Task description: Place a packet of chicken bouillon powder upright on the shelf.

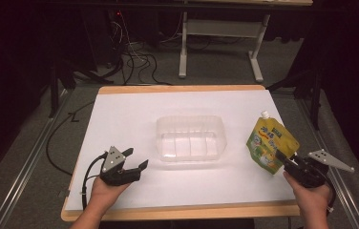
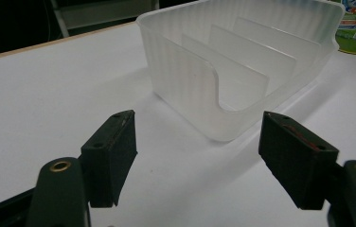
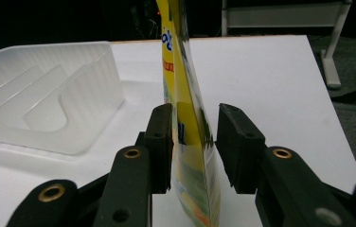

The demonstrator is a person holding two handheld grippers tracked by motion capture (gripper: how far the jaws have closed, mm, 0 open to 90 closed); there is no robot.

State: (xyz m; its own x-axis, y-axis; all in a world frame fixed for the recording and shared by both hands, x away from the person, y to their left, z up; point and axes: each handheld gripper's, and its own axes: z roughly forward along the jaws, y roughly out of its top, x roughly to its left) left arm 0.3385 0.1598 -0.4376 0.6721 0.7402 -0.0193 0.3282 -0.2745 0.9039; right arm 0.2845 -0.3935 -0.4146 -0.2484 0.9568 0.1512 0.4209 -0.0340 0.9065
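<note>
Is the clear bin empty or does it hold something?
Empty: the bin holds just its own dividers; the pouch is outside it.

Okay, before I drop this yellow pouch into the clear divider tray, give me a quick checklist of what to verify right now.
1. Pouch between the right gripper jaws: ok.
2. Jaws firmly clamped on pouch: cannot tell; a gap shows on one side.
3. Tray slots empty: ok.
4. Tray upright on the table: ok.
5. Left gripper open and clear of tray: ok.
6. Pouch spout cap on: ok.
</note>
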